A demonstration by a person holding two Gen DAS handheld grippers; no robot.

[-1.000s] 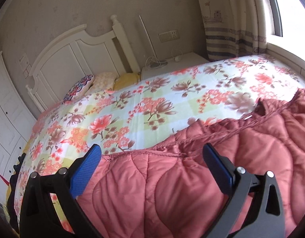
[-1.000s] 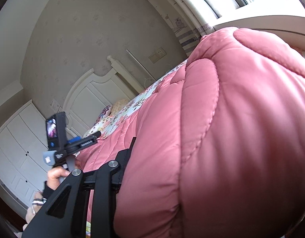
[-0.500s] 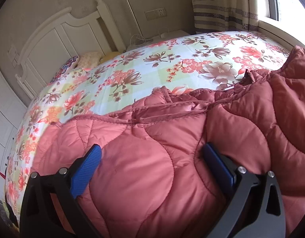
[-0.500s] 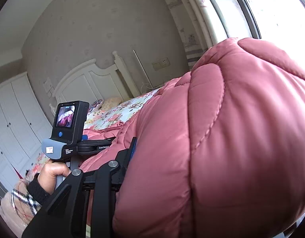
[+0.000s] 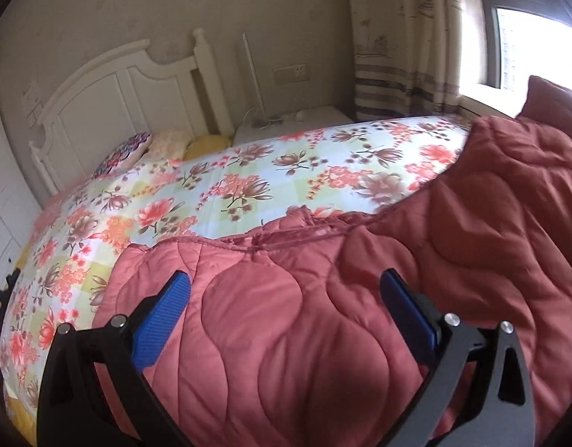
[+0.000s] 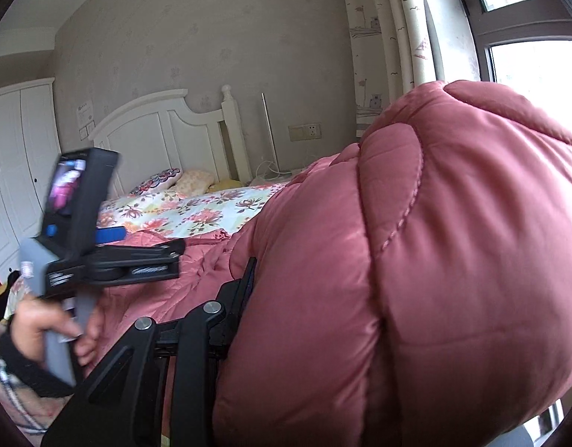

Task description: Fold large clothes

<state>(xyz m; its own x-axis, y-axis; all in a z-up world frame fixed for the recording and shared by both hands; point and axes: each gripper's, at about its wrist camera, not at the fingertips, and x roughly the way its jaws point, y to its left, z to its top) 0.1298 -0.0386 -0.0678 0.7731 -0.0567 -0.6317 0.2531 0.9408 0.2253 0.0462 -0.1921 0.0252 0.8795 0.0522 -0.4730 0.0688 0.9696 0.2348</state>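
A bulging fold of the pink quilted padded coat [image 6: 416, 260] is clamped in the right hand-held gripper [image 6: 245, 298]; the left hand-held gripper [image 5: 286, 298] is held wide above it.

Left gripper [image 5: 286, 305]: drawing back over the red quilted coat [image 5: 323, 335], more floral sheet [image 5: 248, 186] showing than half a second ago.
Right gripper [image 6: 245, 298]: swinging level with its coat bundle, headboard [image 6: 167, 130] now centred.
Left hand [image 6: 44, 327]: sliding lower-left, blurring.
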